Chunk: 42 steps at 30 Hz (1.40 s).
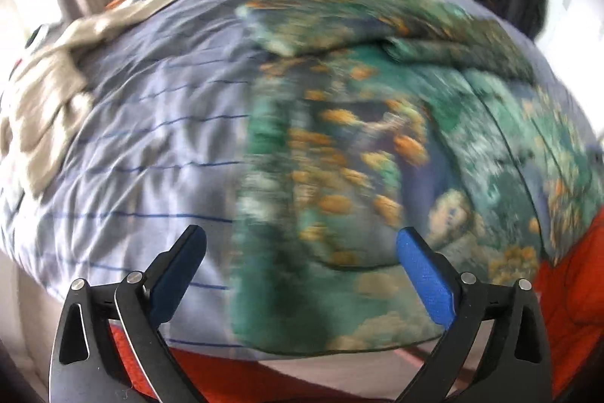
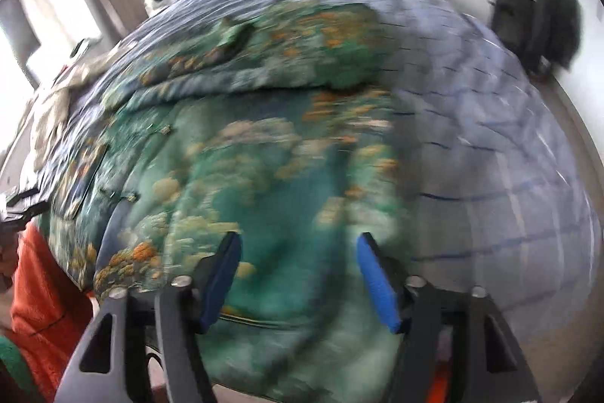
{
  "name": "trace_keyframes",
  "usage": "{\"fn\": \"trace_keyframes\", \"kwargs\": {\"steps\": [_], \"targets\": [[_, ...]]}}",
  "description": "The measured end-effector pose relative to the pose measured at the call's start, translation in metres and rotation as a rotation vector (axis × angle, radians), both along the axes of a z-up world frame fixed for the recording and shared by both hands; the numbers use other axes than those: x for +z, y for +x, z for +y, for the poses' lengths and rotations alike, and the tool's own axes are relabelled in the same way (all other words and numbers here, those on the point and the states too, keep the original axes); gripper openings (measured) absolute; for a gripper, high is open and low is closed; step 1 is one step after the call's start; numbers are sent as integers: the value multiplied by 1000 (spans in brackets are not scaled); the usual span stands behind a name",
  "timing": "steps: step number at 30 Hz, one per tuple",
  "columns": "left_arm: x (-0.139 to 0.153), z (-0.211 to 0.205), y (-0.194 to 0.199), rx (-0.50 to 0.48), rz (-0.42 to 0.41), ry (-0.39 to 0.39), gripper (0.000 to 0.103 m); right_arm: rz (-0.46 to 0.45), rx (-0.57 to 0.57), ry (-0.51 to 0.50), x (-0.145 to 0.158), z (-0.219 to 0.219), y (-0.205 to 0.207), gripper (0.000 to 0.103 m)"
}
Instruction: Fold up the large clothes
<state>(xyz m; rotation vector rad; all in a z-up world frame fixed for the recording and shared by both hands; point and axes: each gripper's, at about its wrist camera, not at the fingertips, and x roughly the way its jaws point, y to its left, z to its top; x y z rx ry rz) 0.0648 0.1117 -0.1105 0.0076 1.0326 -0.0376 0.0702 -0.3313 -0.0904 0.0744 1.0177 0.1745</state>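
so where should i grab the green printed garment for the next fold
Take the green printed garment by its near hem, which lies flat along the striped bedcover's front edge, one corner per tongs. Come from the near side, angled down. Left tongs and right tongs are both open with nothing between them.

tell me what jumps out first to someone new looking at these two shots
The big green garment with orange and cream print grabs the eye, spread over the pale blue striped bedding with its top part folded over. Next come the open left gripper and right gripper, both empty above its near edge. A beige cloth lies at the bed's left side.
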Motion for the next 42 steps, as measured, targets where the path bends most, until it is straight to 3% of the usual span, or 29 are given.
{"fn": "trace_keyframes", "kwargs": {"steps": [5,12,21,30,35,42], "targets": [[-25,35,11,89,72,-119,101,49,-129,56,-7,-42,0,71],[-42,30,10,66,95,-151,101,66,-156,135,-14,-48,-2,71],[-44,25,13,26,97,-139,101,83,-131,116,-17,-32,3,71],[-48,20,11,-43,135,-204,101,90,-138,141,-21,-41,8,71],[-56,8,6,-125,161,-221,102,152,-82,191,-31,-45,10,71],[-64,-11,7,-190,222,-217,102,222,82,164,-40,-35,-1,71]]}}
